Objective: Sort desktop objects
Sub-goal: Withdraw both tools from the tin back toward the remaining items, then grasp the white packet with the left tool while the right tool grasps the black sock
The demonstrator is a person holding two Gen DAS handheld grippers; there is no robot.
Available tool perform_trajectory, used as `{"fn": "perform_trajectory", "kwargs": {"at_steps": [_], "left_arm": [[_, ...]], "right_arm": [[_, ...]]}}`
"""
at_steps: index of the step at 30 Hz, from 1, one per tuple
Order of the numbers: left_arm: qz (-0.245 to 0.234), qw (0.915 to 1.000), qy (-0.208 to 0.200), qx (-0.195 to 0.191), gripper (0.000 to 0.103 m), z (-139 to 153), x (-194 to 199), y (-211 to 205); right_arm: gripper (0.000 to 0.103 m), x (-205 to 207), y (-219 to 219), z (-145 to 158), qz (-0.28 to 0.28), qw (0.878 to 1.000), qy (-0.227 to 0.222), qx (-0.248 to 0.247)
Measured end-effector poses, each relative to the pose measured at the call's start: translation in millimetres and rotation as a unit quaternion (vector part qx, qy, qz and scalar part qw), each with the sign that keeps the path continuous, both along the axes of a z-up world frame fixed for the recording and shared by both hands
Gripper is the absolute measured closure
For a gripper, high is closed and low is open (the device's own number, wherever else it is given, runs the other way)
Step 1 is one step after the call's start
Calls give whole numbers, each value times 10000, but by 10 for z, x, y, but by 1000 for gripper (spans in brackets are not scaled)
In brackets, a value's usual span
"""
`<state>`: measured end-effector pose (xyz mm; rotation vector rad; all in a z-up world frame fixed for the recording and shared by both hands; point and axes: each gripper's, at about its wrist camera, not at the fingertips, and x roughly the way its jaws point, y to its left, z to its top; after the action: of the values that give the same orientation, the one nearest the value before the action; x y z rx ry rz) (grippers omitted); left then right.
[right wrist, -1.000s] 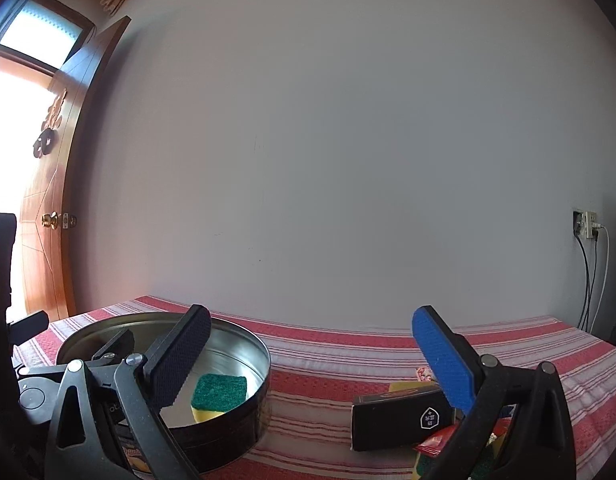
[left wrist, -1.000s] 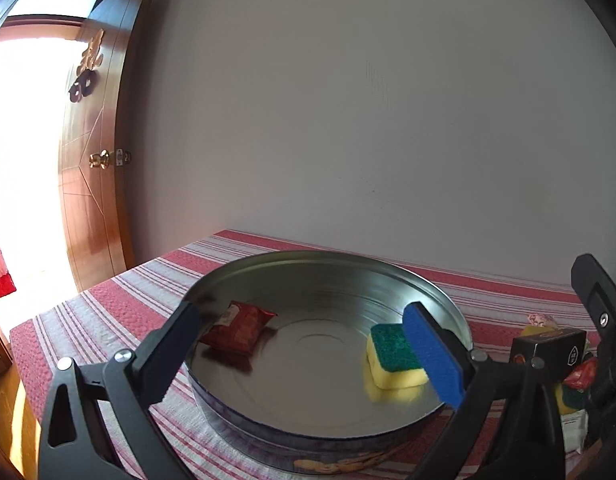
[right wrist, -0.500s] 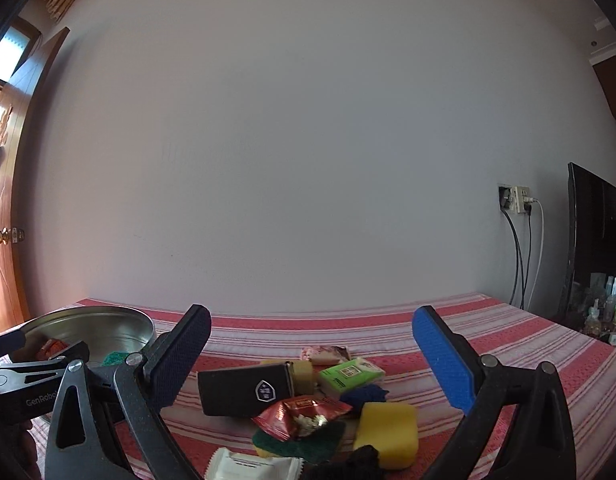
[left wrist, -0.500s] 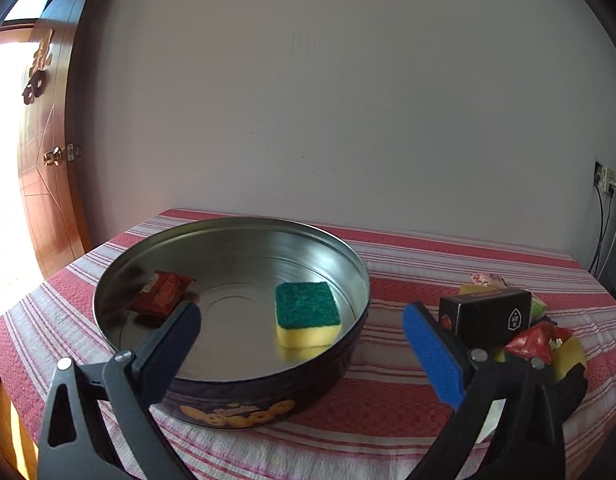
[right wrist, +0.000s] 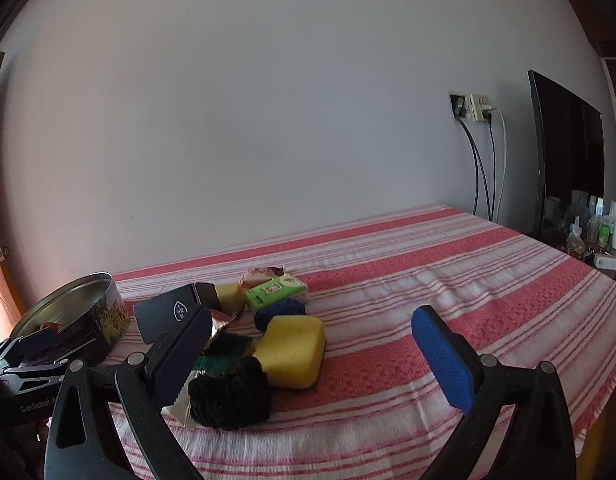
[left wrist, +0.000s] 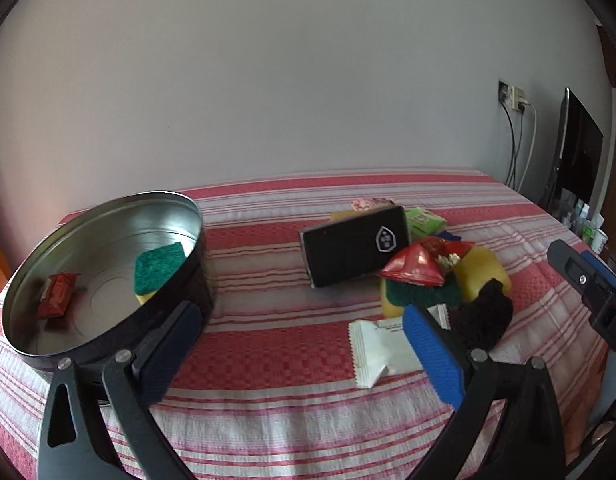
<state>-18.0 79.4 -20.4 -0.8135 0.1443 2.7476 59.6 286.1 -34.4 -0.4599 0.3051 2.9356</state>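
Note:
A round metal tin on the striped cloth holds a green-and-yellow sponge and a red packet; the tin also shows in the right wrist view. To its right lies a pile: black box, red snack packet, yellow sponge, green packet, black knit ball, white sachet. My left gripper is open and empty between tin and pile. My right gripper is open and empty above the pile's right side.
The red-and-white striped cloth covers the table to the right of the pile. A wall socket with cables, a dark screen and small bottles stand at the far right.
Both grippers have swung right, away from the tin and toward the pile, and tilted down. Both stay open and empty.

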Motion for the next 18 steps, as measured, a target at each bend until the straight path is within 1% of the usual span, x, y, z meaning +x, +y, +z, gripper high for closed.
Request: {"fn": "perform_trajectory", "kwargs": {"at_steps": [1,3,4,5,6,9,12,13,14,16,17,18], "left_arm": [[-136,9999,-79,-56,1,-23,-17,70],[-341,9991,-210,-152,1,-53,-44,209],[-420,9986,-266,-203,1,-66,-55,278],[-486,9980,-322,-237,1,-83,-74,332],[-552,9974,-390,-257,1,-101,-87,388],[-803,9945,-633,-224,1,-164,-126,516],[-633,9936,-889,-274,3,-263,-221,565],[-588,9924,-1053,-253,7,-301,-272,549],[-592,9900,-1268,-177,10,-340,-331,536],[-664,9841,-1644,105,11,-411,-420,501],[-656,9847,-1611,91,16,-402,-412,505],[-602,9855,-1585,-25,18,-405,-397,524]], "right_arm": [[11,25,16,-33,45,10000,-55,-67],[27,59,-4,-110,91,9996,-233,-128],[31,48,5,-153,120,9992,-348,-151],[39,44,6,-182,169,9986,-458,-196],[41,45,13,-213,236,9979,-539,-267],[41,62,80,-277,288,9963,-650,-476],[41,105,148,-296,254,9958,-672,-575],[41,119,171,-293,254,9957,-665,-599],[41,134,189,-290,252,9956,-659,-621],[41,154,224,-290,244,9953,-647,-677],[41,158,237,-297,245,9950,-656,-713],[41,151,251,-302,254,9945,-680,-756]]}}
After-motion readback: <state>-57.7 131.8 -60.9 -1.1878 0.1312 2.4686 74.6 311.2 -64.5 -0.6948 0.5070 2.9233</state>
